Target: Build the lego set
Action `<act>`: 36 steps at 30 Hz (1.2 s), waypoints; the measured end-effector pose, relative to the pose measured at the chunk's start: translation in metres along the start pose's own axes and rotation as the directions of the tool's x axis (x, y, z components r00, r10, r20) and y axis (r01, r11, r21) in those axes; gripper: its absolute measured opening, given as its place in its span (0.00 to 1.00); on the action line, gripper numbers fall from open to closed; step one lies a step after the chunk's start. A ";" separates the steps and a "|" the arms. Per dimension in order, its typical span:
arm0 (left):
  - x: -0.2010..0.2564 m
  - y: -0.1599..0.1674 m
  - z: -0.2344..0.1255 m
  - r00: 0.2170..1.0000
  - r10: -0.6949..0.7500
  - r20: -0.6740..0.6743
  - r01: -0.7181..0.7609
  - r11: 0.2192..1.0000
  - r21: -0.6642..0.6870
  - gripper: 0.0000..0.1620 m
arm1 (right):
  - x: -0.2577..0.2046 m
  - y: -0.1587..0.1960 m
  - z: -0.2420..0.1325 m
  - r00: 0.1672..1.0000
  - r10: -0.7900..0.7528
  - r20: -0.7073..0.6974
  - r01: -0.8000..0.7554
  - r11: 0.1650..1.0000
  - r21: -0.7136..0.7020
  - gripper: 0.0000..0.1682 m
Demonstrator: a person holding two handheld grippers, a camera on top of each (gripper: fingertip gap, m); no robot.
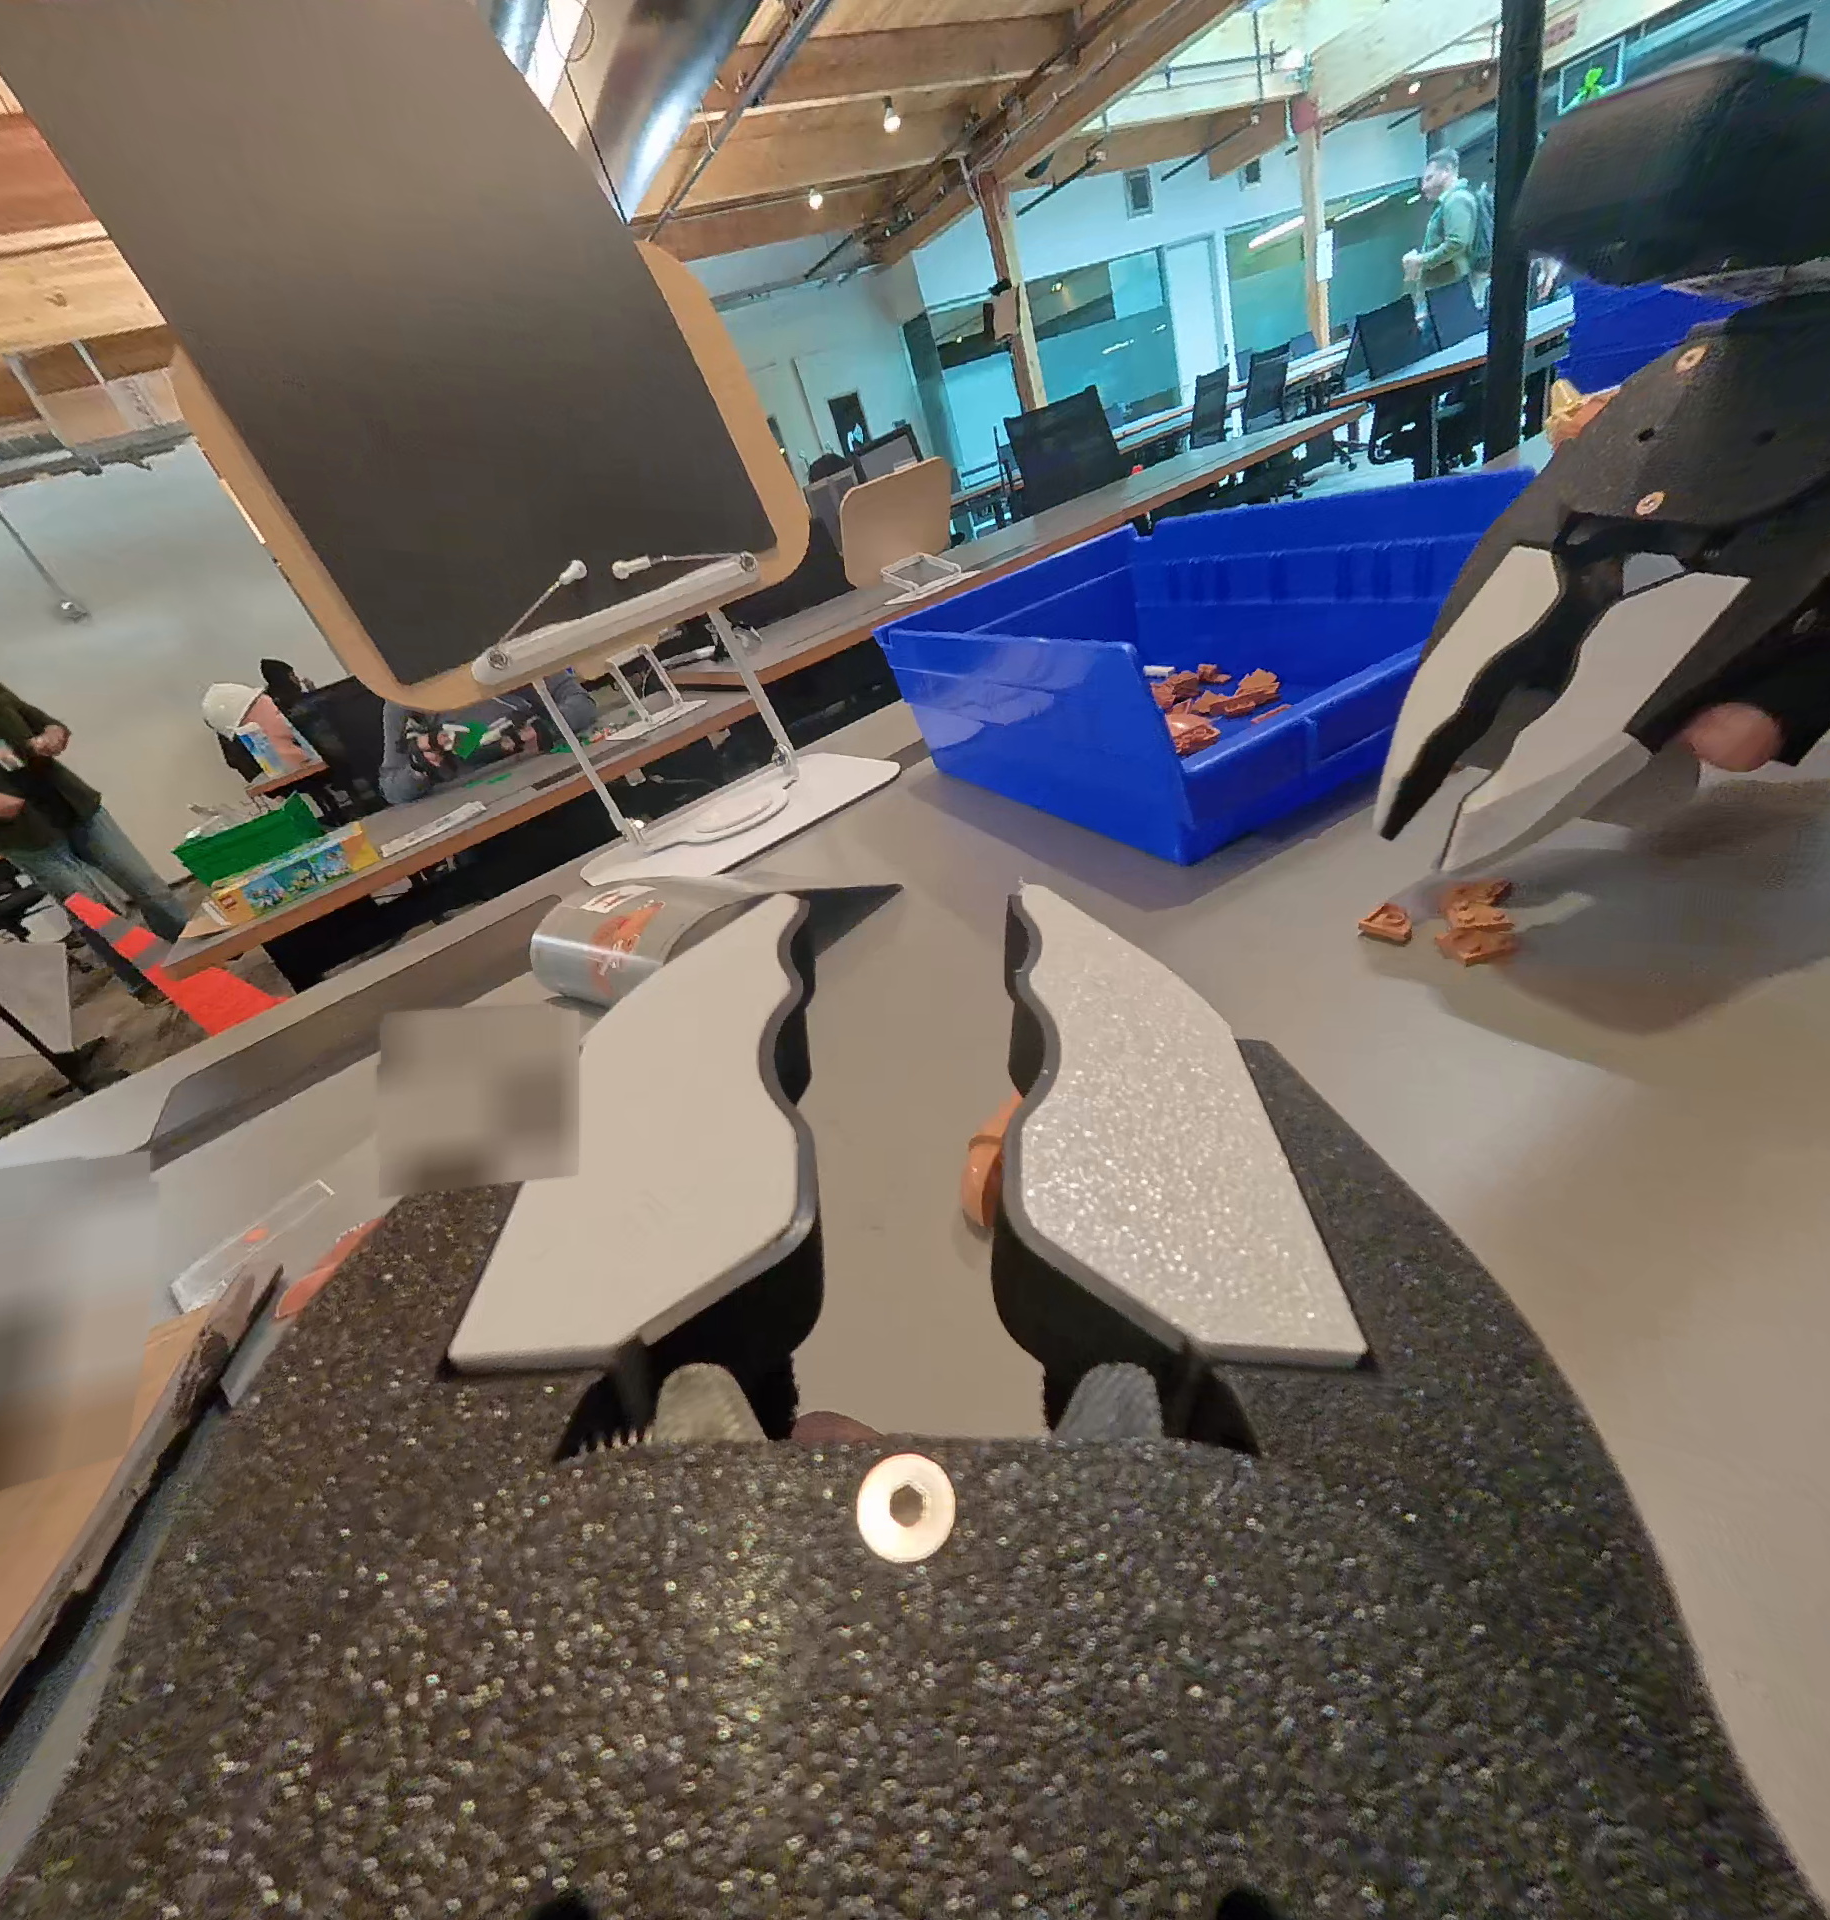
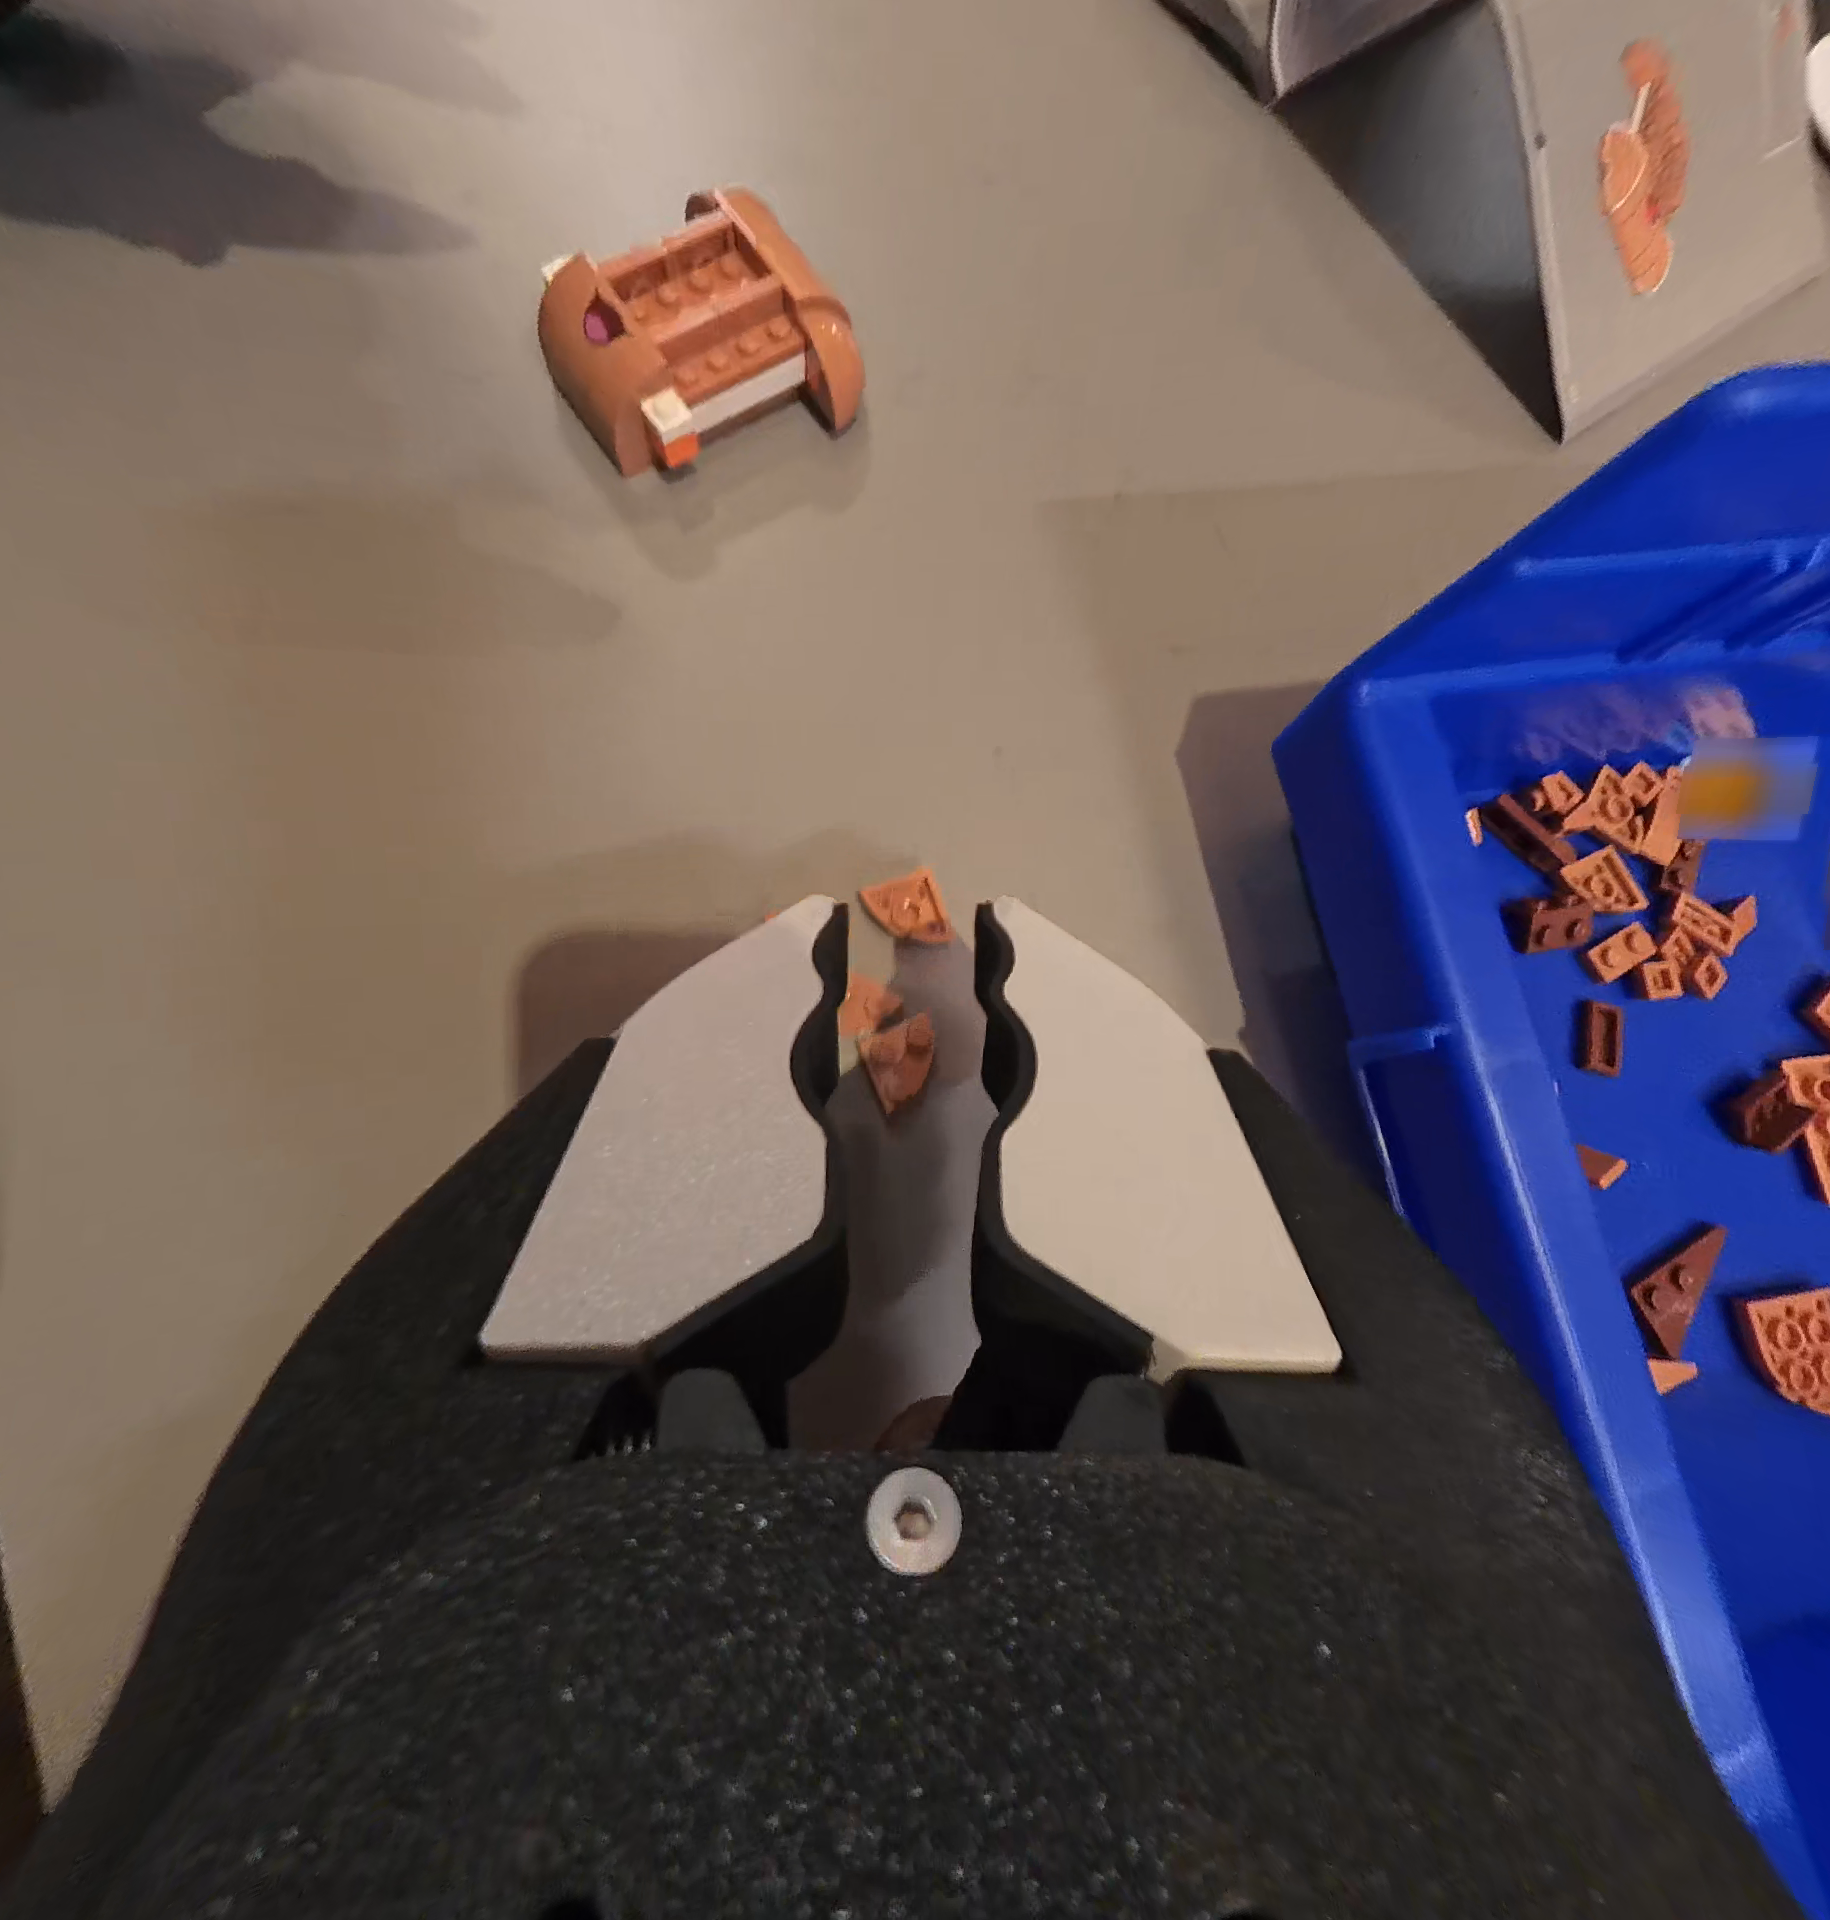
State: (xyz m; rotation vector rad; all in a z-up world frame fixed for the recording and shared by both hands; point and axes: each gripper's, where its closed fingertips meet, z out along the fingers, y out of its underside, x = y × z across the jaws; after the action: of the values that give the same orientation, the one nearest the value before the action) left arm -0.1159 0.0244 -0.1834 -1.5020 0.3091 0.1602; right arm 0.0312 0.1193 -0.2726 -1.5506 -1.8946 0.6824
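The right gripper [image 2: 911, 914], fingers spread, hovers over small brown wedge plates [image 2: 903, 906] on the grey table [image 2: 371, 727]; a blue plastic bin [image 2: 1410, 1039] stands right. The left gripper [image 1: 906, 904] is spread and empty. A printed grey booklet [image 2: 1659, 208] lies far right.

There are two grippers, the left gripper [image 1: 906, 904] and the right gripper [image 2: 911, 914], each with two fingers. One blue bin [image 2: 1410, 935] sits on the counter [image 2: 371, 727], holding roughly two dozen loose brown pieces [image 2: 1607, 883], too jumbled for an exact count. One part-built brown model [image 2: 698, 327] stands alone. Three small brown wedge plates [image 2: 906, 909] lie on the counter. One folded instruction booklet [image 2: 1669, 208] is there.
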 end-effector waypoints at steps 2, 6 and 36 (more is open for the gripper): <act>0.000 0.005 0.001 1.000 -0.006 0.000 0.006 1.000 -0.025 0.22 | 0.003 -0.008 0.003 1.000 0.002 -0.025 0.000 0.998 0.057 0.14; -0.001 0.014 0.005 1.000 -0.017 0.001 0.017 0.997 -0.075 0.22 | 0.012 -0.021 0.006 0.997 0.041 -0.069 -0.028 0.983 0.180 0.14; -0.008 0.005 0.006 0.988 -0.154 0.003 0.154 0.987 -0.047 0.18 | 0.019 -0.018 -0.028 0.981 0.192 -0.015 -0.173 0.910 0.377 0.16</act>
State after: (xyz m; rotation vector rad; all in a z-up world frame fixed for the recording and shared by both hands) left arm -0.1239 0.0315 -0.1852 -1.5663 0.1903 0.0441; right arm 0.0367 0.1348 -0.2382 -1.4870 -1.4837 1.0116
